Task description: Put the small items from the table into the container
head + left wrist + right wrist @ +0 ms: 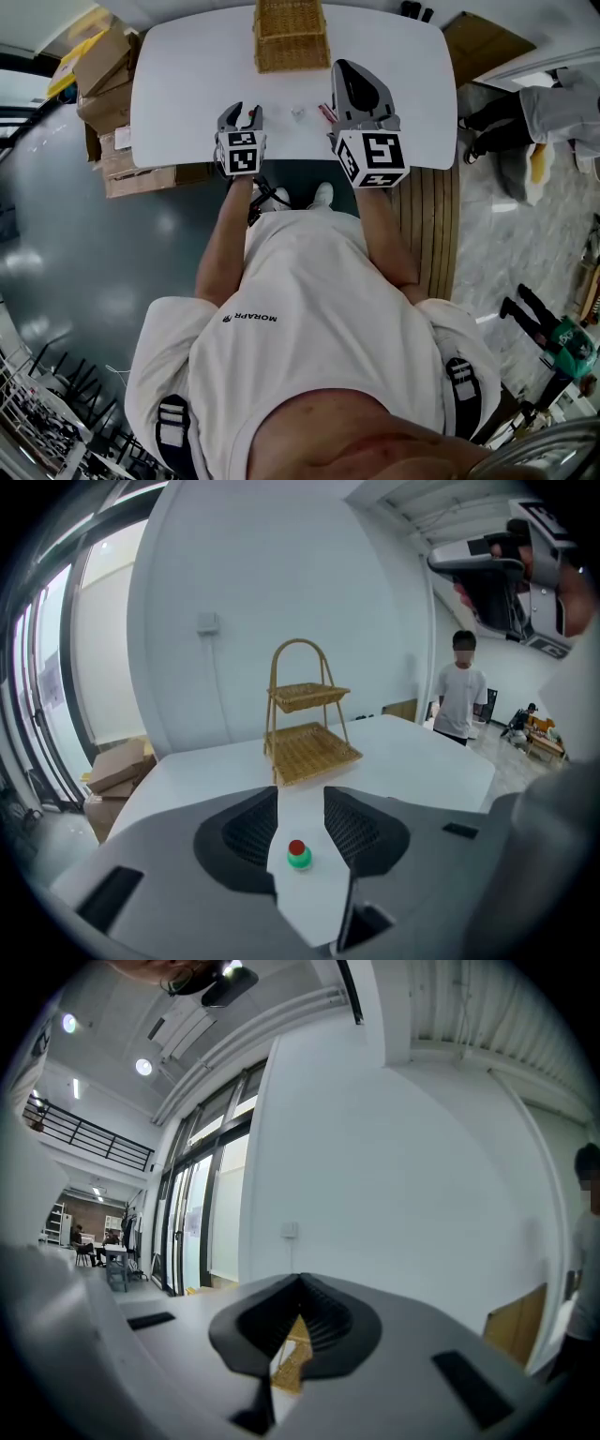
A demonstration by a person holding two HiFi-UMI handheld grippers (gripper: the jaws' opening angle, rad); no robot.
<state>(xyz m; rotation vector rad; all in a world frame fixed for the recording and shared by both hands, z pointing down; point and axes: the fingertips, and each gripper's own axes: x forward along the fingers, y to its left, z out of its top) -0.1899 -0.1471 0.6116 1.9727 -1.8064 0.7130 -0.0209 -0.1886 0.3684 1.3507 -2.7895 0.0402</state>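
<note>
On table (422, 761), red-green item (298, 854) sits within left claw (300, 799).

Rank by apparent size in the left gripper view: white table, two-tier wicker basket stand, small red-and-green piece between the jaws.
1. White table
2. Two-tier wicker basket stand
3. Small red-and-green piece, smallest despite lying nearest the camera

The basket (291, 36) stands at the far edge of the table (187, 84), near its middle. Nearer, a small item (298, 854) lies on the table between the parted jaws of the left gripper (243, 114), untouched. Another item (298, 112) lies right of that gripper. Boxes (103, 66) sit left of the table.
</note>
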